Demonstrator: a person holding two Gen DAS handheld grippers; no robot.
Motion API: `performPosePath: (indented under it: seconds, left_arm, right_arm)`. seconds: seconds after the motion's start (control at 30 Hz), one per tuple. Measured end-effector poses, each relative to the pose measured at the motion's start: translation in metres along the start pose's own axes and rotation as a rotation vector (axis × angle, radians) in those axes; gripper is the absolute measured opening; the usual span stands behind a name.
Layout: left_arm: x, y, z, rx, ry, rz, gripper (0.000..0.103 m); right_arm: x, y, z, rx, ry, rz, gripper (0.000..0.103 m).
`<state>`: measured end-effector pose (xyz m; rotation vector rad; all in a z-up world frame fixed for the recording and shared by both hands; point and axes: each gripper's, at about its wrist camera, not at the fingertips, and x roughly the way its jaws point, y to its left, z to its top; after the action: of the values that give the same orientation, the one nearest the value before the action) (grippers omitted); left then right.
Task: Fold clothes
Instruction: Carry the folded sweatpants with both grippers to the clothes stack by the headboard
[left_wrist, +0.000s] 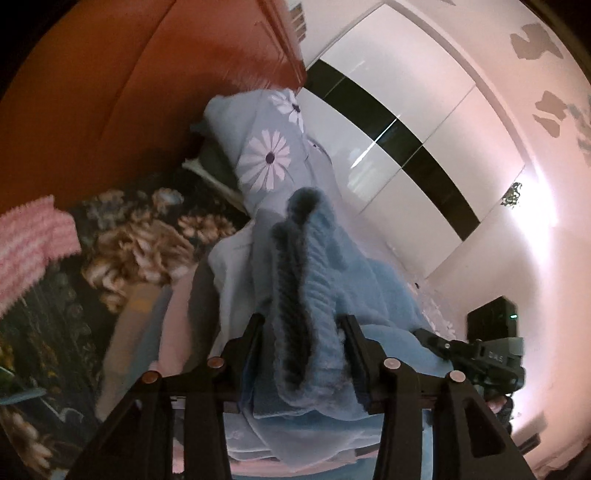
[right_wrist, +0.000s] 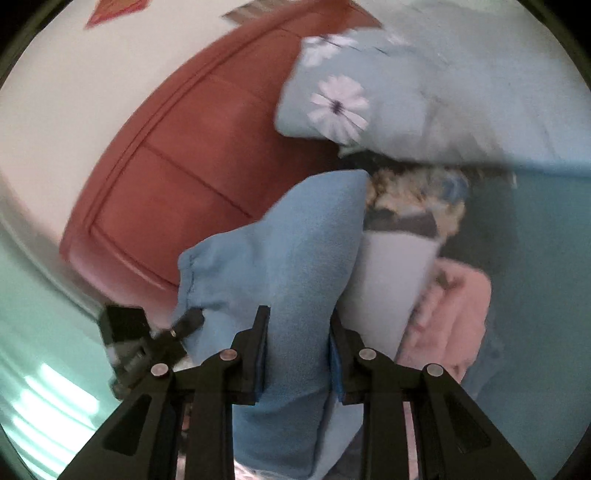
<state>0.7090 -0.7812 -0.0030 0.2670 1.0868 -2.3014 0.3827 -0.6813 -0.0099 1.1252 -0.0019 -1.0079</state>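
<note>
A light blue fleece garment (left_wrist: 321, 266) is lifted off the bed, with a ribbed edge hanging between the fingers. My left gripper (left_wrist: 301, 325) is shut on a bunched fold of it. My right gripper (right_wrist: 297, 321) is shut on another part of the same blue garment (right_wrist: 280, 258), which stands up between its jaws. The other gripper's body shows at the right of the left wrist view (left_wrist: 487, 358) and at the lower left of the right wrist view (right_wrist: 147, 339).
A red padded headboard (right_wrist: 177, 166) is behind. A blue pillow with daisies (left_wrist: 269, 155) lies on the bed. A dark floral blanket (left_wrist: 122, 236), a pink striped garment (left_wrist: 29, 240) and a pink cloth (right_wrist: 450, 306) lie nearby. A white-and-black wardrobe (left_wrist: 406, 122) stands opposite.
</note>
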Motion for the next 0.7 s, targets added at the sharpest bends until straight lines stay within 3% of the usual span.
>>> performPosePath:
  seconds: [0.1, 0.23, 0.37, 0.47, 0.57, 0.7]
  left_arm:
    - [0.002, 0.005, -0.007, -0.013, -0.003, -0.01, 0.047]
    - [-0.002, -0.001, -0.006, -0.003, 0.002, -0.002, 0.048]
    - [-0.018, -0.012, -0.002, 0.031, 0.013, 0.04, 0.059]
    - [-0.028, -0.014, 0.003, 0.065, 0.03, 0.083, 0.061]
    - [-0.042, -0.019, 0.01, 0.09, -0.005, 0.156, 0.061]
    - [-0.051, -0.057, 0.026, 0.2, -0.067, 0.188, 0.062]
  right_arm:
    - [0.002, -0.012, -0.003, 0.032, -0.008, 0.031, 0.03]
    - [0.002, -0.001, -0.005, -0.02, 0.0, -0.004, 0.031]
    - [-0.004, 0.009, 0.0, -0.049, 0.014, -0.013, 0.032]
    - [-0.007, 0.012, 0.005, -0.094, 0.014, -0.055, 0.033]
    - [-0.017, 0.016, 0.007, -0.146, 0.007, -0.097, 0.036]
    - [-0.028, 0.036, 0.019, -0.222, -0.025, -0.147, 0.037]
